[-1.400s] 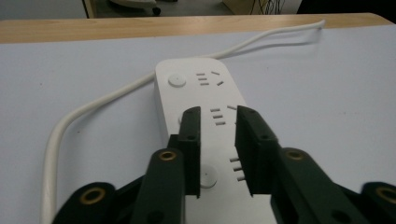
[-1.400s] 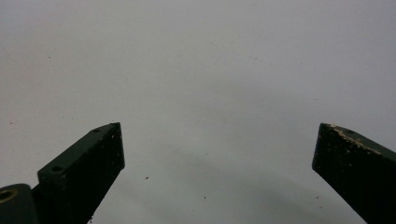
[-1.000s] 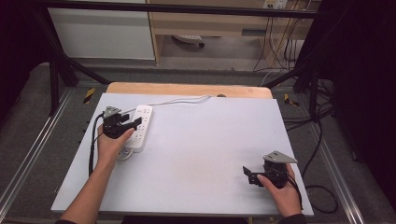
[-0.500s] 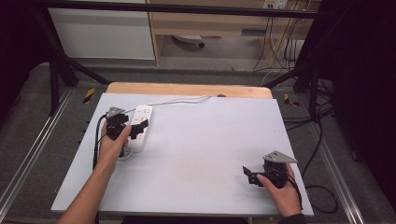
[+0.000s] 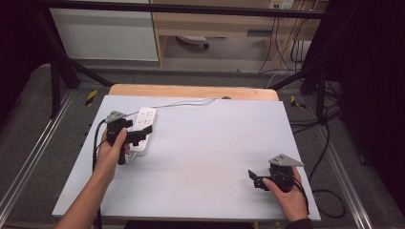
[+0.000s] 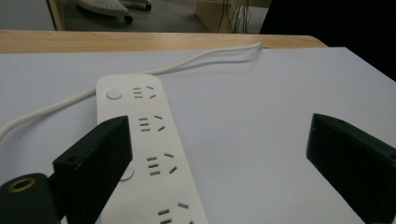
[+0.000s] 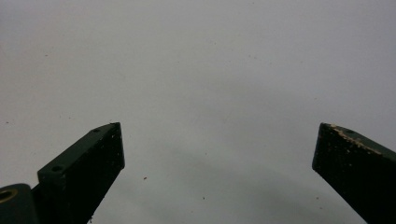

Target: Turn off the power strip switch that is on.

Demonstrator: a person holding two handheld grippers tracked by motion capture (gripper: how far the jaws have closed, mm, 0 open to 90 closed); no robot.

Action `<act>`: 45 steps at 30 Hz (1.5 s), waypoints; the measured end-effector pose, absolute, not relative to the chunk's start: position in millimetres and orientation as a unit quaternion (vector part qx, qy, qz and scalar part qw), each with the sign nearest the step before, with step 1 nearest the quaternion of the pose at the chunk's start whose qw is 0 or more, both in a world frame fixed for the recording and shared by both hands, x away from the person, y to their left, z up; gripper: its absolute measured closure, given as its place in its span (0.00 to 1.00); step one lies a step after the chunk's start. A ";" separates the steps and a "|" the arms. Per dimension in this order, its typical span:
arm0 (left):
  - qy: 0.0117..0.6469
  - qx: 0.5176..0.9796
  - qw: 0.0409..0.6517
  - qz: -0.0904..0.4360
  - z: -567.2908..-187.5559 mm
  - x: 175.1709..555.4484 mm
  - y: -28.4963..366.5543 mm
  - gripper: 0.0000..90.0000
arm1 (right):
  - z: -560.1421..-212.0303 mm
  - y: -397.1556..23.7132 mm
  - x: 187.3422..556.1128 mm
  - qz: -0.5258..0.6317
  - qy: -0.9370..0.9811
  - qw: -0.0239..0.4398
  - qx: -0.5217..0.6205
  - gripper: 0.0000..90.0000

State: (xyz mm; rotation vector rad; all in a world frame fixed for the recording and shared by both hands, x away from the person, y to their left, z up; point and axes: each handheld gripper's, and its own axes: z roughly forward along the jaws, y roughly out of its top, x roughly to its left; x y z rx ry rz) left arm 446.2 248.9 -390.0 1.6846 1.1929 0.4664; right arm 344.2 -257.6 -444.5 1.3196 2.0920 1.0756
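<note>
The left gripper (image 5: pixel 138 136) has just been opening and its jaws stand wide, nothing clamped; the white power strip (image 6: pixel 149 154) lies just under and ahead of it, its cord (image 6: pixel 201 58) trailing beyond. Well apart, the right gripper (image 5: pixel 255 180) gapes over bare table (image 5: pixel 205 157).

The white power strip (image 5: pixel 143 129) lies flat, sockets up, on the left side of the table (image 5: pixel 205 157). Its round button is at the far end. Its white cord (image 5: pixel 184 102) trails toward the far edge.
</note>
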 end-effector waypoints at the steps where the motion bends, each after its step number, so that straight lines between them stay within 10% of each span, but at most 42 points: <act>1: 0.490 0.695 0.491 0.191 -389.5 444.3 249.1 0.07 | -444.5 -257.7 344.2 0.389 0.756 0.221 0.477 0.04; 45: 0.477 0.704 0.482 0.209 -406.2 359.7 290.9 0.08 | -446.0 -256.4 344.6 0.386 0.758 0.220 0.478 0.04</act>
